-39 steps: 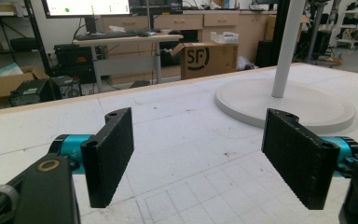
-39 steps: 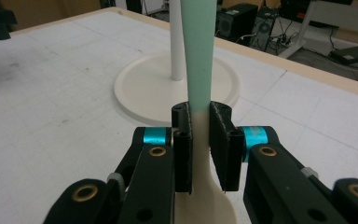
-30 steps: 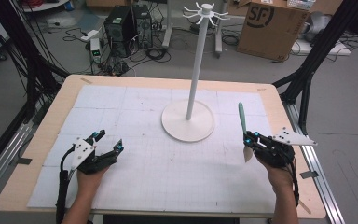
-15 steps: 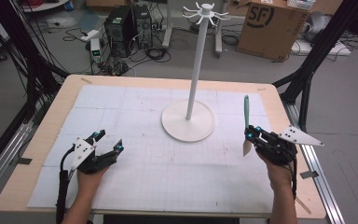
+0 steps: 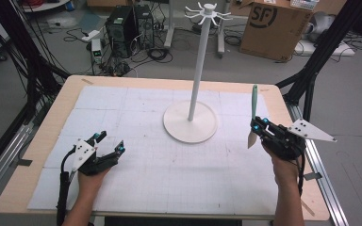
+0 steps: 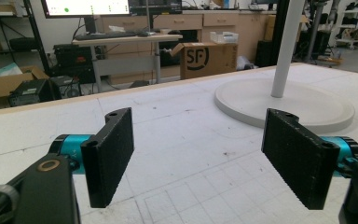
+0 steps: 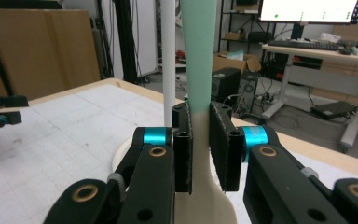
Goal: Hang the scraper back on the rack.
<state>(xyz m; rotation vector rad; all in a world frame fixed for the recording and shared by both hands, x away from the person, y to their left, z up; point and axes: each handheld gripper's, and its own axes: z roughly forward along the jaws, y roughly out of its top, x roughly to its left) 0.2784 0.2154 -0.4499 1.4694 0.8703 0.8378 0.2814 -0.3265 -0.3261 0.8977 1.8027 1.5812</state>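
A utensil (image 5: 253, 100) with a teal handle and a cream blade stands nearly upright over the table's right side, blade end down. My right gripper (image 5: 256, 127) is shut on it where the teal meets the cream; in the right gripper view the pads (image 7: 221, 140) pinch the utensil (image 7: 199, 56) between them. A white hanger stand (image 5: 196, 82) with a round base (image 5: 190, 123) and hooks at its top stands mid-table, left of that gripper. My left gripper (image 5: 110, 143) rests low at the front left, open, with nothing between its fingers (image 6: 110, 154).
The table carries a white gridded mat (image 5: 136, 113) with wooden edges. The stand's base (image 6: 284, 105) lies ahead and right of the left gripper. Beyond the table's far edge are a cardboard box (image 5: 273, 28), computer towers and cables on the floor.
My right gripper has carried the utensil a little up and to the right, and it now stands straighter. The left gripper has stayed put and open.
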